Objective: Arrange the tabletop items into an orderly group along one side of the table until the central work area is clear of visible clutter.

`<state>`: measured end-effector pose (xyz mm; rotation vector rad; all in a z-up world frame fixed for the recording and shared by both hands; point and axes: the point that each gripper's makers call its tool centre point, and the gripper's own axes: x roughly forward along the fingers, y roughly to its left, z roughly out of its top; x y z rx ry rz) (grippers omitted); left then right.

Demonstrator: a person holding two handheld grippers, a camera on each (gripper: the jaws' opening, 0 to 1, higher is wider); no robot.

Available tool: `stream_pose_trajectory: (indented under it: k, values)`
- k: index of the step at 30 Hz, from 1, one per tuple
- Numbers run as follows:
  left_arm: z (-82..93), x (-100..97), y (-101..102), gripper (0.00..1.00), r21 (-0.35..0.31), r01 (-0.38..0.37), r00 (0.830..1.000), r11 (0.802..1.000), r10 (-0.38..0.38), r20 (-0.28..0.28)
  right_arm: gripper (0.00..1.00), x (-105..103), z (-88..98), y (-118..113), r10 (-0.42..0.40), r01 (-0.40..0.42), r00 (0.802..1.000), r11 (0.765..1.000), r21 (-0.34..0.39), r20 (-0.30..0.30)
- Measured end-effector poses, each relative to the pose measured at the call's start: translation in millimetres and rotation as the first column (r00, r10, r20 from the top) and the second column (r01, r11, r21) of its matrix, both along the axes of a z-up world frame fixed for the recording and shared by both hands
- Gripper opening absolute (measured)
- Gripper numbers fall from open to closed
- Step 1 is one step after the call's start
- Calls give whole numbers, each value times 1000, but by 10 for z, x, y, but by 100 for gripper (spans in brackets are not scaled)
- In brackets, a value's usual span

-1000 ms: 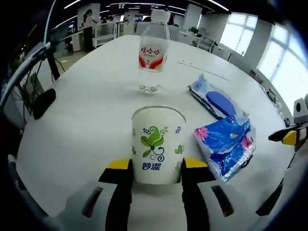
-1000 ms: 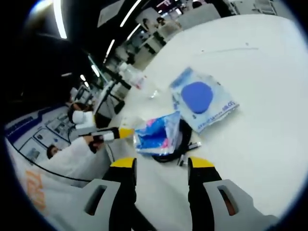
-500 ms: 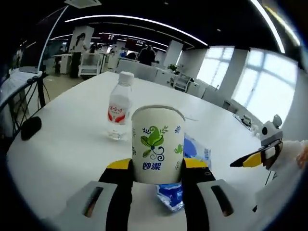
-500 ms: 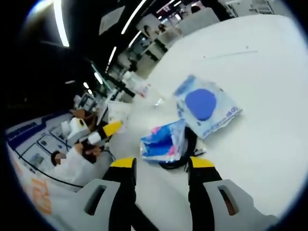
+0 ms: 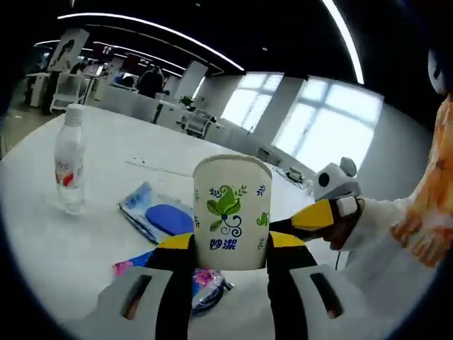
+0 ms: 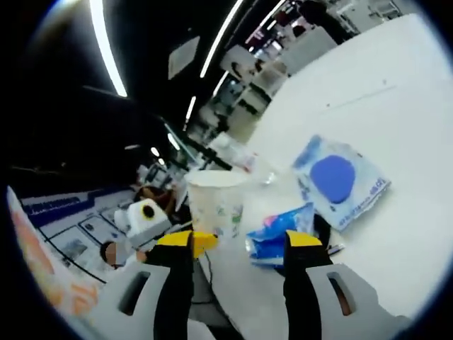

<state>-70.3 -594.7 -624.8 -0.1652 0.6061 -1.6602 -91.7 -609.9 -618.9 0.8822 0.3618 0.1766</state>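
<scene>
My left gripper [image 5: 232,242] is shut on a white paper cup [image 5: 232,205] with a green leaf print and holds it upright above the table. Beyond it lie a blue-and-pink tissue pack [image 5: 205,282], partly hidden by the jaws, and a clear pouch holding a blue oval [image 5: 157,215]. A water bottle [image 5: 69,160] stands at the far left. My right gripper [image 6: 239,244] is open and empty over the table edge. Ahead of it are the tissue pack [image 6: 283,230], the pouch [image 6: 341,180] and the cup [image 6: 216,202]. The right gripper's yellow tip [image 5: 318,212] shows beside the cup.
The white table [image 5: 42,241] stretches far back, with a thin line-like item [image 5: 152,167] lying on it. A black cable [image 6: 324,230] sits under the tissue pack. A person's sleeve [image 5: 425,212] is at the right. Office desks and people fill the background.
The left gripper has lifted the cup off the table and swung right, so bottle and pouch now lie left. The cup has come into the right gripper view.
</scene>
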Motion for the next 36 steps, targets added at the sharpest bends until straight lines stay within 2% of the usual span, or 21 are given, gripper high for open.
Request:
stream_pose_trajectory:
  k: [2, 3, 4, 5, 6, 8, 9, 11, 13, 14, 15, 17, 18, 22, 23, 24, 25, 26, 30, 33, 36]
  values:
    - [68, -90, 1, 38, -35, 60, 998, 998, -60, 0, 54, 7, 92, 50, 25, -26, 999, 1000, 8, 42]
    - [135, -123, 4, 38, -68, 81, 996, 994, -83, -20, 55, 7, 140, 82, 46, -45, 997, 999, -7, 65]
    - [254, -198, 21, 38, -120, 118, 988, 986, -128, -87, 55, 7, 198, 117, 66, -63, 994, 997, -36, 92]
    - [342, -245, 28, 38, -158, 138, 980, 978, -158, -123, 55, 10, 237, 139, 77, -71, 991, 996, -54, 113]
    - [422, -287, 45, 38, -195, 170, 973, 966, -197, -125, 58, 31, 352, 184, 82, -76, 982, 996, -44, 169]
    - [482, -386, 117, 38, -217, 226, 954, 950, -261, -148, 60, 21, 437, 237, 108, -101, 973, 994, -45, 204]
    - [527, -407, 125, 38, -233, 231, 947, 944, -273, -168, 60, 17, 516, 286, 135, -124, 961, 991, -58, 243]
    - [591, -437, 155, 38, -267, 241, 933, 933, -299, -202, 56, 6, 633, 366, 166, -156, 942, 986, -57, 292]
    - [614, -477, 172, 38, -283, 245, 931, 927, -307, -200, 44, -36, 757, 470, 203, -203, 915, 978, -39, 349]
    - [648, -522, 194, 38, -301, 263, 921, 916, -332, -205, 44, -38, 776, 475, 193, -193, 915, 981, -38, 355]
    - [658, -520, 204, 38, -303, 253, 923, 919, -323, -208, 42, -46, 777, 477, 188, -184, 915, 982, -45, 356]
    - [666, -535, 202, 38, -301, 250, 926, 920, -318, -202, 42, -39, 750, 467, 187, -182, 921, 982, -47, 342]
    - [636, -527, 191, 38, -282, 245, 934, 928, -303, -188, 41, -39, 724, 456, 185, -178, 926, 983, -51, 328]
    - [434, -244, 152, 46, -161, 136, 987, 978, -148, -68, 41, -22, 550, 265, 153, -100, 957, 972, -213, 246]
    - [413, -173, 155, 48, -139, 108, 992, 984, -116, -52, 41, -23, 500, 213, 148, -91, 965, 963, -255, 215]
    - [387, -102, 178, 48, -100, 87, 995, 991, -91, -33, 41, -21, 406, 109, 137, -73, 977, 935, -348, 163]
    - [396, -84, 203, 45, -82, 98, 995, 992, -99, -6, 41, -25, 355, 52, 131, -65, 982, 912, -406, 137]
    - [463, -58, 216, 43, -87, 106, 994, 990, -103, 39, 41, -37, 294, -5, 123, -63, 987, 889, -453, 103]
    - [699, -46, 201, 45, -91, 127, 985, 988, -115, 129, 41, -64, 189, -104, 94, -55, 994, 855, -515, 49]
    - [786, -197, 161, 45, -43, 218, 955, 975, -204, 216, 41, -78, 58, -119, 98, -96, 995, 812, -576, -27]
    - [837, -399, 65, 43, 12, 315, 902, 949, -303, 309, 41, -85, -51, -72, 129, -157, 988, 766, -623, -91]
